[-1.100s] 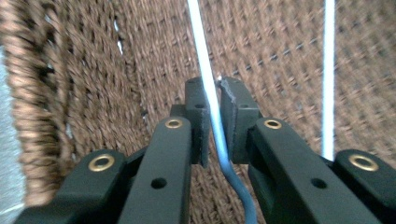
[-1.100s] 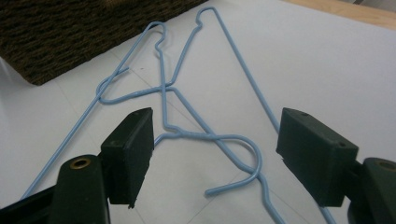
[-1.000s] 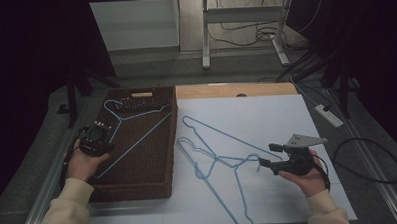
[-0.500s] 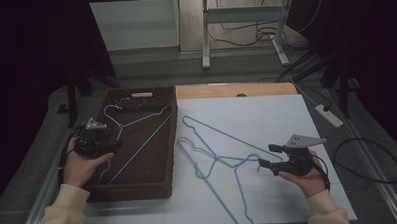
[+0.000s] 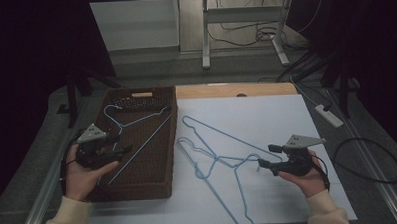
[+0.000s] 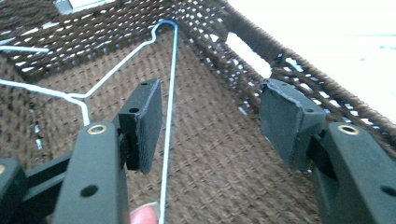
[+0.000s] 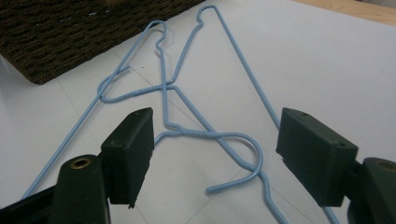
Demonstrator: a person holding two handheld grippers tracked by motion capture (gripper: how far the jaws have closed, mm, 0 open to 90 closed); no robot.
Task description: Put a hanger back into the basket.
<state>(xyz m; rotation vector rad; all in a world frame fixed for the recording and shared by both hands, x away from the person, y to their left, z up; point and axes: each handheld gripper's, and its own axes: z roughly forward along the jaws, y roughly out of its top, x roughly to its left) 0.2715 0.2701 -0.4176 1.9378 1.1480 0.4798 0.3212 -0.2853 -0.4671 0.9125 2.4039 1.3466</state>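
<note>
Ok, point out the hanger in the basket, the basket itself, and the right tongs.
hanger in the basket (image 6: 169,93), left gripper view, its long straight wire.
basket (image 5: 136,95), high view, far wall.
right tongs (image 7: 212,154), right gripper view, midway between the tips.

Ahead of the right gripper's (image 5: 264,157) spread fingers (image 7: 133,149) two tangled hangers (image 5: 215,159) lie on the white sheet (image 5: 287,119) with bare sheet around them, while the left gripper's (image 5: 118,146) parted fingers (image 6: 144,123) stand over a hanger wire (image 6: 169,116), hemmed in by the basket (image 5: 139,190) wall beside them.
</note>
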